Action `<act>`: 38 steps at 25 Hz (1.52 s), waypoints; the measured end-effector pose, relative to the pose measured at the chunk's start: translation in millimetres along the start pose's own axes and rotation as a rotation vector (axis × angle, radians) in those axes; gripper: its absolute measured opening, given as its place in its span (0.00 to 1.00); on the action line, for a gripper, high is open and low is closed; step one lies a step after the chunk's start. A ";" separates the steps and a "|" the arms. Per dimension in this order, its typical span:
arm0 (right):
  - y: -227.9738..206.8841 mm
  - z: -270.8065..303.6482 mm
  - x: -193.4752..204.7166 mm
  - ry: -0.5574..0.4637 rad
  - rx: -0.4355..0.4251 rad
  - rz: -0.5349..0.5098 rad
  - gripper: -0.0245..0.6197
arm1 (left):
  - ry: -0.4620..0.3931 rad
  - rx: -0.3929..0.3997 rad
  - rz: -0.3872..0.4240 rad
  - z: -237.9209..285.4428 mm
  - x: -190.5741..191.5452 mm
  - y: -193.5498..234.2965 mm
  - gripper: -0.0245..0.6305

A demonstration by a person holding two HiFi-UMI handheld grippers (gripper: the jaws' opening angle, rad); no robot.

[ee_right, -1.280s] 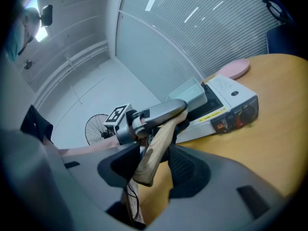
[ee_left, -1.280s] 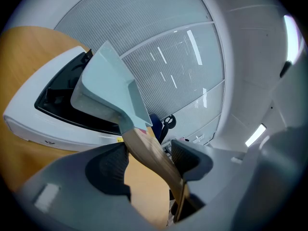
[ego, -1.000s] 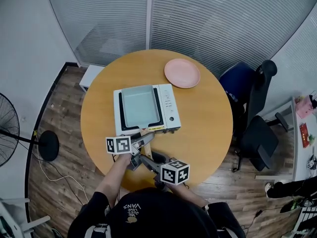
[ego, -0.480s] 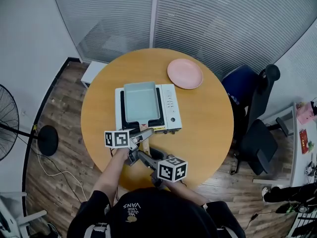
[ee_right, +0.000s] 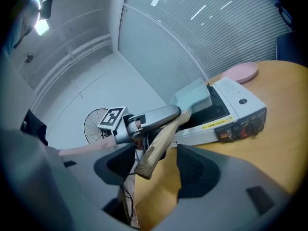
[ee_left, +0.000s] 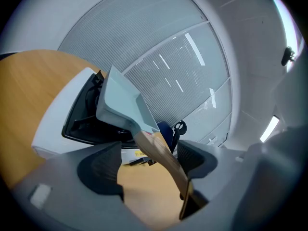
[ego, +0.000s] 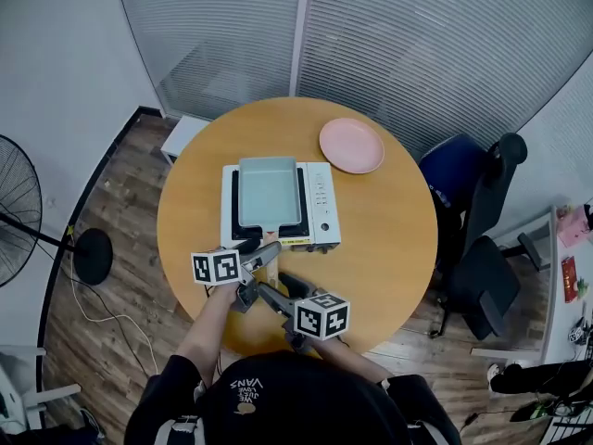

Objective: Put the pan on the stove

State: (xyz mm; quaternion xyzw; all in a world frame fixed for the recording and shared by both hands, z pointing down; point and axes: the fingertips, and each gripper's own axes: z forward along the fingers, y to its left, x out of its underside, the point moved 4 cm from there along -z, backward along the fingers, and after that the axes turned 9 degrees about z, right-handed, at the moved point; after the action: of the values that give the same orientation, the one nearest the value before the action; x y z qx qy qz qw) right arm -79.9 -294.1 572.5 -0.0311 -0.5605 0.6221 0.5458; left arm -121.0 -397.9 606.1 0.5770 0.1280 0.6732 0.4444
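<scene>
A pale blue-green rectangular pan [ego: 269,191] sits on the white tabletop stove [ego: 320,202], its wooden handle [ego: 271,241] pointing toward me. My left gripper [ego: 271,251] straddles the handle [ee_left: 159,150]. Its jaws are opening: the wood lies beside the right pad, with a gap on the left. My right gripper [ego: 250,295] is lower down at the handle's end [ee_right: 156,146]. Its jaws are opening too, with gaps on both sides of the wood. In the right gripper view, a finger of the left gripper [ee_right: 159,114] lies across the handle in front of the pan [ee_right: 192,97].
The stove stands on a round wooden table [ego: 389,239]. A pink plate [ego: 352,145] lies at the table's far right. A dark office chair [ego: 473,184] is to the right, a floor fan [ego: 18,211] to the left, and a blind-covered glass wall behind.
The pan stays in place on the stove. Both grippers remain at the handle, and the right one's cube has edged slightly left. The whole view has shifted a little.
</scene>
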 end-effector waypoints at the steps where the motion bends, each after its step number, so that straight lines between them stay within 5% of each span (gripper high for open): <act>1: 1.2 -2.9 -0.1 -0.001 -0.007 -0.003 0.41 | -0.010 -0.011 0.007 -4.8 0.7 -1.1 0.57; 10: 11.5 -30.0 -6.2 -0.036 -0.053 -0.043 0.42 | -0.159 -0.114 0.089 -47.1 -7.4 -23.8 0.57; 22: 16.6 -84.1 -14.7 -0.100 -0.079 -0.147 0.37 | -0.293 -0.227 0.353 -83.4 -7.5 -95.6 0.55; 27: 24.2 -99.9 -10.4 -0.101 -0.122 -0.204 0.22 | -0.346 -0.248 0.441 -90.3 -0.9 -127.5 0.36; 38: 28.7 -128.4 6.1 -0.059 -0.189 -0.264 0.12 | -0.402 -0.350 0.525 -104.8 39.2 -175.0 0.10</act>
State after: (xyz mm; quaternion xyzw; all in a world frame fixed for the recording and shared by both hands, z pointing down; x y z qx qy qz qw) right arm -17.3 -198.1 507.4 0.0098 -0.6316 0.4900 0.6007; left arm -133.1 -232.9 480.6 0.6260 -0.2309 0.6493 0.3649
